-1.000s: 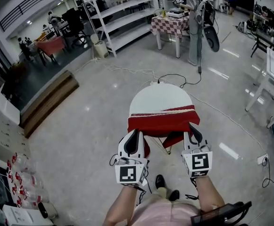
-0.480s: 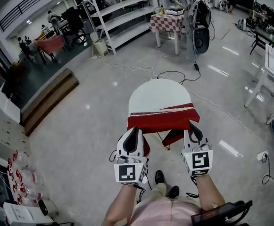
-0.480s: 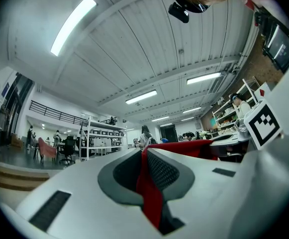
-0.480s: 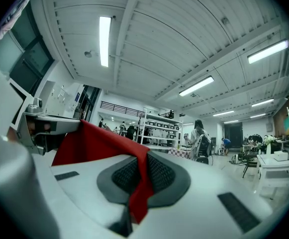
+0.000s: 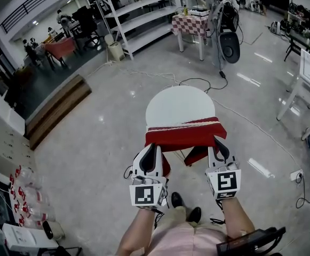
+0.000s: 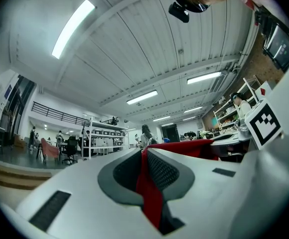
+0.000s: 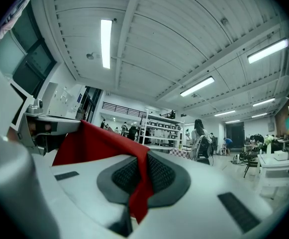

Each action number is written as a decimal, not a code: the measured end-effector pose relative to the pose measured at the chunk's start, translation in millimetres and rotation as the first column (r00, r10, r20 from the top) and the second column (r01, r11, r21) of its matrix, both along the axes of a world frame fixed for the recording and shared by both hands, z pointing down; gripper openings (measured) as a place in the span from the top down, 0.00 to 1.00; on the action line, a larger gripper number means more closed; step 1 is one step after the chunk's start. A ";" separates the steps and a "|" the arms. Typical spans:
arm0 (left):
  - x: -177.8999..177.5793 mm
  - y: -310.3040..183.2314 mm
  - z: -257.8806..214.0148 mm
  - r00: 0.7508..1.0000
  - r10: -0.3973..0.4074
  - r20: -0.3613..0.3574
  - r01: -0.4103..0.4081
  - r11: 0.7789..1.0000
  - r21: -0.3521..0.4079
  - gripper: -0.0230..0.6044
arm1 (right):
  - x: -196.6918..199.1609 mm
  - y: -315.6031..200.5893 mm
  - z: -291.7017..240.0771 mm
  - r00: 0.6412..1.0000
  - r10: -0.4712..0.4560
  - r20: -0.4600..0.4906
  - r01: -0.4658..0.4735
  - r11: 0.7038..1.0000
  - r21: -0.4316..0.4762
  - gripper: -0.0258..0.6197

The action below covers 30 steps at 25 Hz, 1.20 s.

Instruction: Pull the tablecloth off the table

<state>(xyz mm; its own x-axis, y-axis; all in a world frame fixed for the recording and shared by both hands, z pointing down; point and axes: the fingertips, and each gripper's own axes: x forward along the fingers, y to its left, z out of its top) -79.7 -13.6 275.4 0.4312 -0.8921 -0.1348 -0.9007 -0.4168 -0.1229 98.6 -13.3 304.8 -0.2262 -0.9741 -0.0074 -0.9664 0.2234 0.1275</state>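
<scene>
Seen from above, a small round white table (image 5: 177,104) stands on a glossy grey floor (image 5: 90,159). A red tablecloth (image 5: 184,136) covers only the near part of the tabletop and hangs over the near rim. The far part of the top is bare.

The person holds two white grippers side by side at the cloth's near edge (each carries a cube with black-and-white square markers). The left gripper (image 5: 151,152) has its jaws closed on the cloth's left corner, and the left gripper view shows a strip of red fabric pinched between the dark ribbed pads. The right gripper (image 5: 219,145) is clamped on the right corner in the same way, with red fabric squeezed between its pads. The cloth spans the gap between the two grippers.

Further back are white shelving (image 5: 138,15) and a second table with a checked cloth (image 5: 192,24).
</scene>
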 end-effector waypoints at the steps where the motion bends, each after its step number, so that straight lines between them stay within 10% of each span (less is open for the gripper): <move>1: -1.0 1.0 2.2 1.000 -0.002 0.001 0.002 1.000 -0.006 0.89 | -0.9 0.6 1.5 1.000 -0.003 -0.001 0.003 1.000 -0.003 0.92; 30: -47.8 38.2 -3.3 0.995 0.098 -0.033 -0.099 0.995 -0.011 0.89 | -47.3 48.5 -3.4 0.995 0.089 -0.040 -0.090 0.996 -0.014 0.92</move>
<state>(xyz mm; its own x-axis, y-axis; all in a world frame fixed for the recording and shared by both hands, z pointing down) -127.6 24.5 272.1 0.5125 -0.8473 -0.1393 -0.8587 -0.5049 -0.0884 51.3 35.2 301.5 -0.1379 -0.9903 0.0154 -0.9769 0.1386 0.1626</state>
